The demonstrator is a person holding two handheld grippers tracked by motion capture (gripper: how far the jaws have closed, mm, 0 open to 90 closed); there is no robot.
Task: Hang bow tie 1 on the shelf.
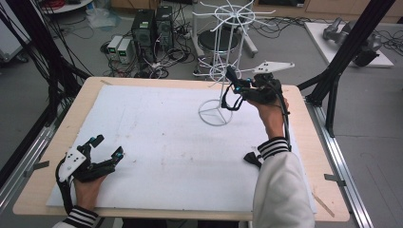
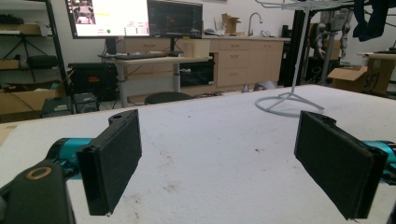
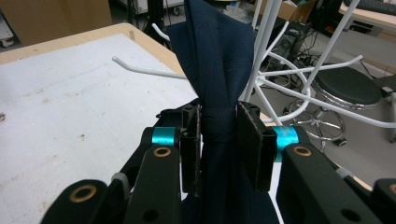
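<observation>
A white wire rack with hooks stands on a ring base at the far right of the white board. My right gripper is raised beside its pole, shut on a bunched dark navy cloth. The cloth rises between the pads and hangs below them. One white hook of the rack pokes out just behind the cloth. My left gripper rests low at the near left of the board, open with nothing between its pads. Its view shows the rack's base far off.
The white board covers a wooden table. A small dark item lies by the right sleeve. Beyond the far edge are computers, cables and a stool. Black frame posts stand at the right.
</observation>
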